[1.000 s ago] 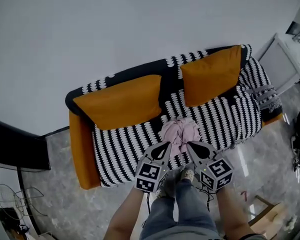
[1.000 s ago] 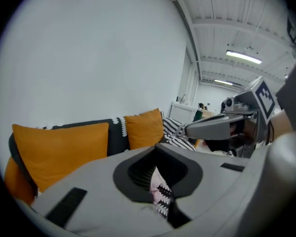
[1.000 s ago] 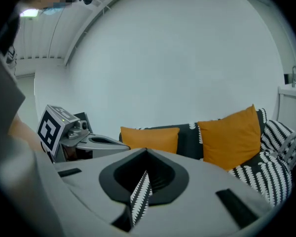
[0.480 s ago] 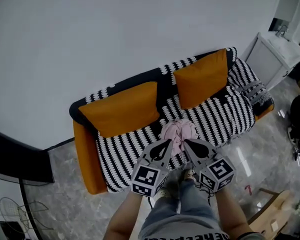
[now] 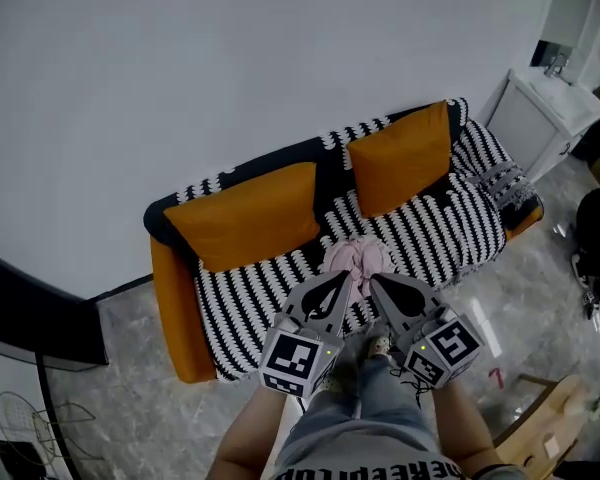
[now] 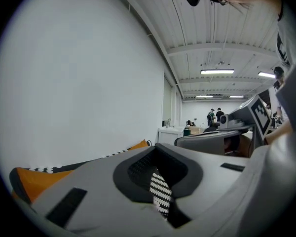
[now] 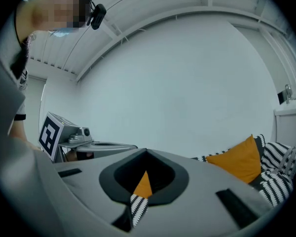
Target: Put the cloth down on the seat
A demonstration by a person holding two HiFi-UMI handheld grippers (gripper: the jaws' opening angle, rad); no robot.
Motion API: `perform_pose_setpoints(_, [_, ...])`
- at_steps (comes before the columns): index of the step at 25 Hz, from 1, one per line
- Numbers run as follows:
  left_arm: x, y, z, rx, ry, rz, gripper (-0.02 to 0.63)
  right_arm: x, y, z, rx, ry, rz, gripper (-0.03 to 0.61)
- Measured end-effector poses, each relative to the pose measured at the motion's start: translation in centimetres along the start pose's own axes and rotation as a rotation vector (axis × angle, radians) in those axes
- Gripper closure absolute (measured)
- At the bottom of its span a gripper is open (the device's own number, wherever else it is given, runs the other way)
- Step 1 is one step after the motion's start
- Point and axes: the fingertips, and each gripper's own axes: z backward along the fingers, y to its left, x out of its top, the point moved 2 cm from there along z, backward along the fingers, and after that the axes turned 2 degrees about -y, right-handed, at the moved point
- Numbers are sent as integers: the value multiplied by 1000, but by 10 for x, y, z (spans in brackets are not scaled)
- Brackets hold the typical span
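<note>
A bunched pink cloth (image 5: 358,257) lies on the seat of a black-and-white striped sofa (image 5: 250,303), in front of two orange cushions (image 5: 248,214). My left gripper (image 5: 338,282) and right gripper (image 5: 377,284) hover side by side just short of the cloth, their tips pointing at it. Both are shut with nothing between the jaws, and neither touches the cloth. In the left gripper view the closed left gripper (image 6: 158,181) shows only striped fabric beyond it. The right gripper (image 7: 142,179) frames an orange cushion (image 7: 239,161) and striped cover.
A white cabinet (image 5: 540,103) stands at the sofa's right end. A black bag (image 5: 598,243) and wooden pieces (image 5: 540,418) lie on the grey floor at the right. A dark panel (image 5: 30,313) is at the left. The person's legs (image 5: 370,418) stand at the sofa's front edge.
The head view has shifted, so the sofa sits slightly further off in frame. The pink cloth lies still on the seat. Both grippers stay shut and have barely moved.
</note>
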Motion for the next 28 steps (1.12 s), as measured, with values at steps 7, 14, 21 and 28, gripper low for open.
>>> perform_pose_setpoints(7, [4, -4, 16, 10, -22, 5, 581, 6, 15, 4, 3, -17, 28, 572])
perform_pose_setpoints(14, [4, -2, 27, 30, -38, 13, 581, 6, 22, 6, 10, -18, 43, 571])
perform_pose_setpoints(21, [5, -3, 34, 36, -47, 2, 581, 5, 29, 7, 14, -18, 49, 572])
perform_pose_setpoints(28, [5, -4, 38, 31, -49, -1, 581, 5, 34, 6, 15, -19, 56, 572])
